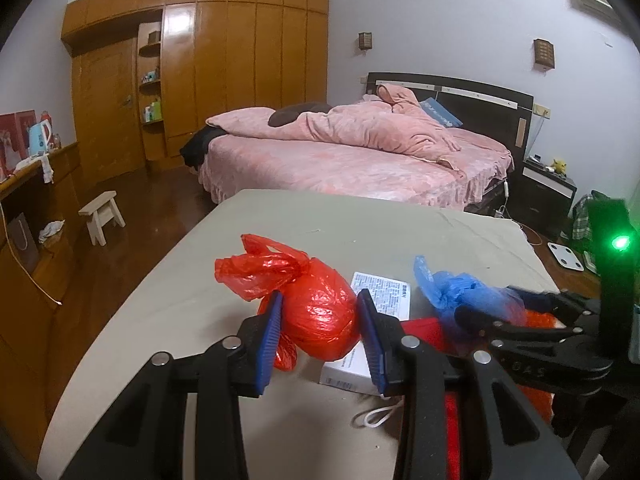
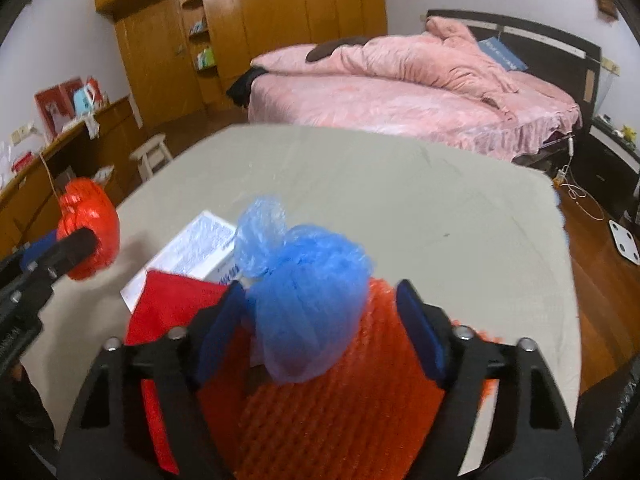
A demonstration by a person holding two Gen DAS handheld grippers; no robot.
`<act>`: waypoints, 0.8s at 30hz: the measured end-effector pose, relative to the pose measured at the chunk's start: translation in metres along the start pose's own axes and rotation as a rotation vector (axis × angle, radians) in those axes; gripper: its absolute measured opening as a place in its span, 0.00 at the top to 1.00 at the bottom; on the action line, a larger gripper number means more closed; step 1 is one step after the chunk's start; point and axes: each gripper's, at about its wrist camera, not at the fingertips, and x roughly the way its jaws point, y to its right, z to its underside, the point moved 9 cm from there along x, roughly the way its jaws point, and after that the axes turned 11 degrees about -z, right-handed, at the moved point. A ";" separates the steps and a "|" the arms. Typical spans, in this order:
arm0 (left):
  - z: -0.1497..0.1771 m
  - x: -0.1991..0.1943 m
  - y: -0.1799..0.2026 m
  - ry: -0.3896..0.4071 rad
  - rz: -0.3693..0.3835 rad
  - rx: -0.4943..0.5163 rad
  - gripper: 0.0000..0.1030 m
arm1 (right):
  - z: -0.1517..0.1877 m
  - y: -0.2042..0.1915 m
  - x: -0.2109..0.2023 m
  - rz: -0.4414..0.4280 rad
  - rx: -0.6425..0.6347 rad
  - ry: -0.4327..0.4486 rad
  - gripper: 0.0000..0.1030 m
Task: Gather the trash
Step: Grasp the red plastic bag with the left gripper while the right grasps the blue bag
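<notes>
Left wrist view: the left claw [image 1: 320,336] pinches a red bag [image 1: 316,312] above the table [image 1: 200,280]. Right wrist view: the right claw [image 2: 320,328] brackets a blue bag [image 2: 308,300] over orange netting [image 2: 340,420]; pad contact unclear.

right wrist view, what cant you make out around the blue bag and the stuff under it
- Blue bag: motion-blurred; the right gripper's fingers flank it, but contact is unclear.
- Orange mesh: its near end is cut off by the bottom edge and the gripper body.
- White box: print too blurred to read, partly covered by the red flat item.
- Red bag: blurred, partly hidden by the left gripper.
</notes>
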 end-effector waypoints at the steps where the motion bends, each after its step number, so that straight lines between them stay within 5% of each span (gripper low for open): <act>1: 0.000 0.000 0.000 -0.001 0.000 -0.002 0.64 | 0.002 -0.003 0.004 -0.021 -0.003 -0.017 0.46; 6: 0.000 -0.004 0.002 0.002 0.006 -0.002 0.64 | 0.003 -0.009 -0.003 -0.040 -0.011 -0.006 0.53; 24: -0.024 -0.065 0.039 0.078 0.082 0.022 0.64 | -0.022 0.007 -0.117 -0.028 0.054 0.187 0.54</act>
